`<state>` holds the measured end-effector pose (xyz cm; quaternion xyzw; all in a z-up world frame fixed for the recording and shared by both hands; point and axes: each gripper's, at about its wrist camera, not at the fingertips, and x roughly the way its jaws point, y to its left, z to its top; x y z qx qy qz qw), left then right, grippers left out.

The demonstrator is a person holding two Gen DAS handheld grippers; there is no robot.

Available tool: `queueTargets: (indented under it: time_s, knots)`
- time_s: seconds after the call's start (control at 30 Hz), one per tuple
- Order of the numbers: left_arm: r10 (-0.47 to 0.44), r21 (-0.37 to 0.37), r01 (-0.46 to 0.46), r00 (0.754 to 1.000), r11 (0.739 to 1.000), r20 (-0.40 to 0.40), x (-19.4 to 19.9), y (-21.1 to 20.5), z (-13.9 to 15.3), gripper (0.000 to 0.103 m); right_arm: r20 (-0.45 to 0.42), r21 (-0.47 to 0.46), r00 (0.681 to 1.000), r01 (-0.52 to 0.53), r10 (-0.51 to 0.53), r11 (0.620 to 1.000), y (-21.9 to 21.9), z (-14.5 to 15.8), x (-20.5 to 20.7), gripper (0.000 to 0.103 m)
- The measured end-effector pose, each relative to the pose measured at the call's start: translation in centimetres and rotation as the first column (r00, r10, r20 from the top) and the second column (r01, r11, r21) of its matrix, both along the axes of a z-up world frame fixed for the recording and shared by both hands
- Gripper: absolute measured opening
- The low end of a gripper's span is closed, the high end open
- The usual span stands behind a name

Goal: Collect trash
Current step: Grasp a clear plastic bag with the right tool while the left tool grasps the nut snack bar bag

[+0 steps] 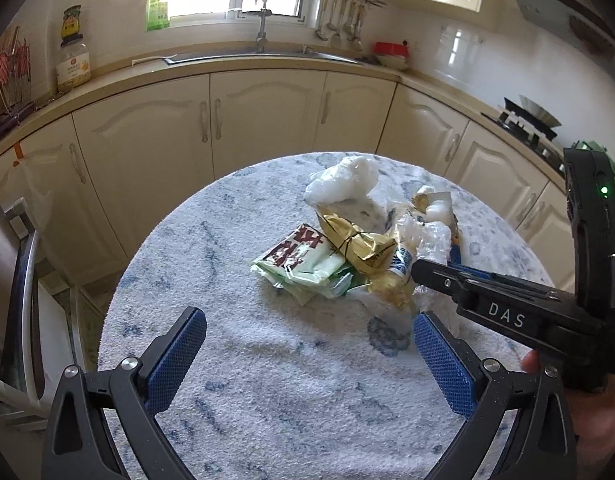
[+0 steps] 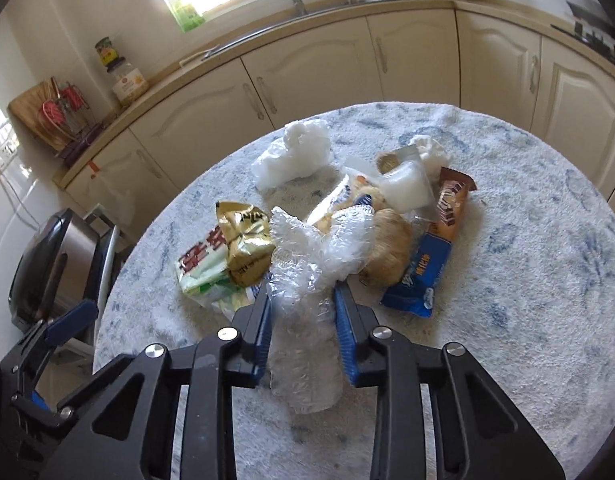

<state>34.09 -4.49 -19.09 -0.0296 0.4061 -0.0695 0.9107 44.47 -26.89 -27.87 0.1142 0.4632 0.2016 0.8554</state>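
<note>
On the round table (image 2: 527,320) in a kitchen, we are clamping the right gripper (image 2: 303,300) on crinkled clear plastic (image 2: 307,264), our left gripper (image 1: 309,338) gaping empty near the trash pile (image 1: 347,256), cabinets (image 1: 267,116) standing behind

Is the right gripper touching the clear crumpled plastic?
Touching. The right wrist view shows the right gripper with both blue fingers pressed against the clear plastic between them.

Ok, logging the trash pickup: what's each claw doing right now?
Left claw: open, empty, above the table.
Right claw: closed on the crumpled clear plastic wrap.
</note>
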Motion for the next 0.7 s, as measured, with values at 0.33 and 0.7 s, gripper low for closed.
queueTargets:
  time_s: [0.33, 0.7]
  knots:
    - [-0.106, 0.029, 0.105, 0.994, 0.994, 0.017, 1.9, -5.3, -2.2, 0.102, 0.001, -0.042, 0.996, 0.092, -0.092, 0.995, -6.3, 0.4, -2.5, 0.028]
    - [-0.121, 0.096, 0.122, 0.993, 0.988, -0.014, 6.3, -9.7, -6.1, 0.097, -0.014, -0.043, 0.990, 0.142, -0.143, 0.989, -9.8, -0.5, -2.7, 0.028]
